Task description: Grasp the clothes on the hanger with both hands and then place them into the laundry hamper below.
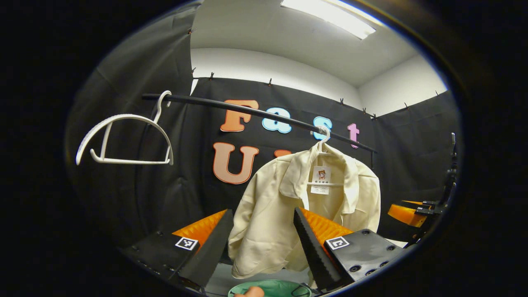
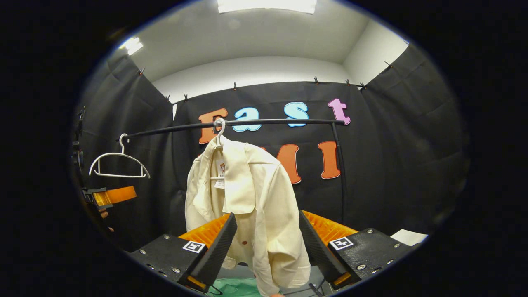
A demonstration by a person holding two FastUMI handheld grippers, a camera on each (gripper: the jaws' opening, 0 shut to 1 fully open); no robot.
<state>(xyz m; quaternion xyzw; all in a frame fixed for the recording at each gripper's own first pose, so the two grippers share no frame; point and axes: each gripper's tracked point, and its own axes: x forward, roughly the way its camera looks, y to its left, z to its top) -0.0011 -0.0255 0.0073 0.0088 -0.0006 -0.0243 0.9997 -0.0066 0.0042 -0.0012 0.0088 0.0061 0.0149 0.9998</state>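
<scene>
— Both pairs of my tongs sit closest to the lens: the left tongs [image 1: 264, 243] and the right tongs [image 2: 268, 243] each stand wide apart with nothing between the fingers.

— And the garment?

— A cream shirt [image 1: 305, 206] hangs on a white hanger [image 1: 324, 140] from the black rail [image 1: 255, 112], out in front of both tongs and not yet touched. In the right gripper view the same shirt [image 2: 251, 198] hangs side-on, one sleeve drooping low. An empty hanger [image 1: 123, 138] sits further along the rail, well apart.

— Where does it go?

— Into the green hamper [image 1: 284, 286], whose rim peeks up just under the shirt's hem.

— How would you take hold?

— I judge each pair should close on a shoulder, near the collar, catching cloth alone and not the hanger's arm. Then I would lift both sides evenly so the shirt slips off the hanger's ends rather than dragging the hook along the rail. Thin fabric may slide, so a deep bite seems wise.
</scene>
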